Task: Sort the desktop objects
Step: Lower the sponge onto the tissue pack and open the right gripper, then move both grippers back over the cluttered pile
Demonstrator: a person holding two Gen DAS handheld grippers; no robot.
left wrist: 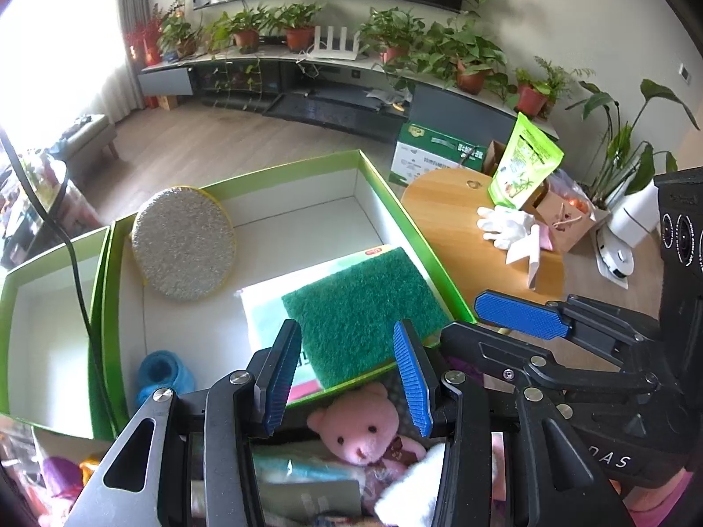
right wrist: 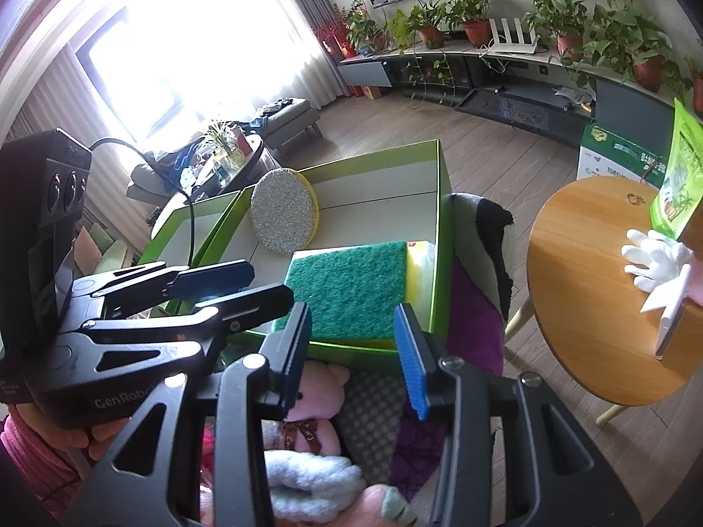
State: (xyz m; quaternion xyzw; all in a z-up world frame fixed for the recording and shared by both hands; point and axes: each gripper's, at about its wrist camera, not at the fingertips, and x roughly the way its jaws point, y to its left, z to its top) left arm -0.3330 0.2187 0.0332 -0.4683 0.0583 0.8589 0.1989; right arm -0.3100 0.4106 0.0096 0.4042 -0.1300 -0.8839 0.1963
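A green box (left wrist: 382, 184) with a white inside holds a green scouring pad (left wrist: 364, 303), a round silver scrubber (left wrist: 182, 246) leaning on its far-left wall, and a blue ball of string (left wrist: 162, 373). The pad (right wrist: 347, 290) and scrubber (right wrist: 283, 215) also show in the right wrist view. My left gripper (left wrist: 349, 373) is open and empty above a pink teddy bear (left wrist: 360, 428) in front of the box. My right gripper (right wrist: 353, 351) is open and empty over the same bear (right wrist: 316, 399). Each gripper shows in the other's view.
A second green box (left wrist: 48, 303) stands to the left. A round wooden table (right wrist: 584, 272) at the right carries white gloves (right wrist: 654, 259) and a green bag (left wrist: 525, 162). Soft toys and cloths (right wrist: 307, 478) lie under the grippers. A black cable (left wrist: 74, 254) crosses the left box.
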